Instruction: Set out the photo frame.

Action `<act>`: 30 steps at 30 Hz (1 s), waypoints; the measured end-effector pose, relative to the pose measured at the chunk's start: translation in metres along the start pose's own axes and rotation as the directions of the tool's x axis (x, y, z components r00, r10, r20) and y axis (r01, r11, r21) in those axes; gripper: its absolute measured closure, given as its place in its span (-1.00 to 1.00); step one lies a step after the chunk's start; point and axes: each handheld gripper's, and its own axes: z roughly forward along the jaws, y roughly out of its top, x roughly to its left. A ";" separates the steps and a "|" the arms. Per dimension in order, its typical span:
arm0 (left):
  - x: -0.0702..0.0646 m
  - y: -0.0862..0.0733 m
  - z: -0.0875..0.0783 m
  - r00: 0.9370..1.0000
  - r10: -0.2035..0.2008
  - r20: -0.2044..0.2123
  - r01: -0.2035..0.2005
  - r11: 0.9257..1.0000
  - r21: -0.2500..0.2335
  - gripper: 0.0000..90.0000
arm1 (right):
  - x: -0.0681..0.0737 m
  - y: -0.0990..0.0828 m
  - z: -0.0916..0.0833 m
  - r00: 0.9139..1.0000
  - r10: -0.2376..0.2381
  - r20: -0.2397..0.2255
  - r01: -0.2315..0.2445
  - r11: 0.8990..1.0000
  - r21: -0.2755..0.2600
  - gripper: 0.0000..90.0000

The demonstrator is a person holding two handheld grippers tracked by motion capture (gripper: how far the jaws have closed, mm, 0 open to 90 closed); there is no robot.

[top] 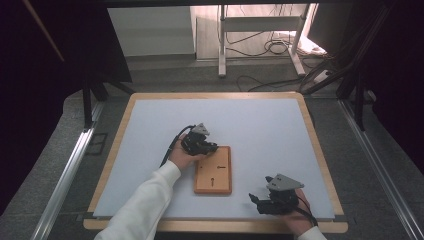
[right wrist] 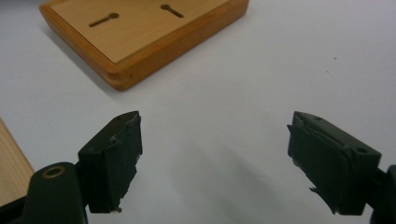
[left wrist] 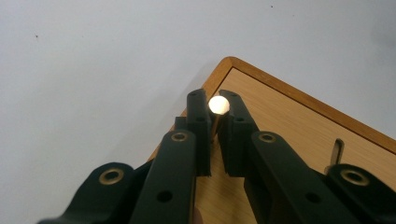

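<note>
Item: small round-headed peg (left wrist: 218, 105), centre of the left gripper view, at the wooden board (left wrist: 299, 140) corner. We judge it light, stiff, slippery; left gripper (left wrist: 214, 112) clenched on its stem. Right gripper (right wrist: 215, 158) released.

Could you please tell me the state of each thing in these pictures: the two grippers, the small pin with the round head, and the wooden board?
left gripper: shut on the pin, over a corner of the board.
pin: held between the jaws below its round pale head.
right gripper: open, nothing between its jaws, above the bare mat.
wooden board: lying flat on the mat, two keyhole slots showing.
</note>
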 end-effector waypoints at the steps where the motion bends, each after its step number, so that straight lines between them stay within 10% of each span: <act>1: 0.000 0.000 0.000 1.000 0.000 0.000 0.000 1.000 0.000 0.87 | 0.000 0.000 0.000 1.000 0.000 0.000 0.000 1.000 0.000 -0.60; 30: 0.013 0.006 0.000 0.995 -0.043 0.087 0.039 0.998 0.047 0.84 | 0.054 0.039 0.044 0.961 -0.274 0.026 0.272 0.961 0.054 -0.77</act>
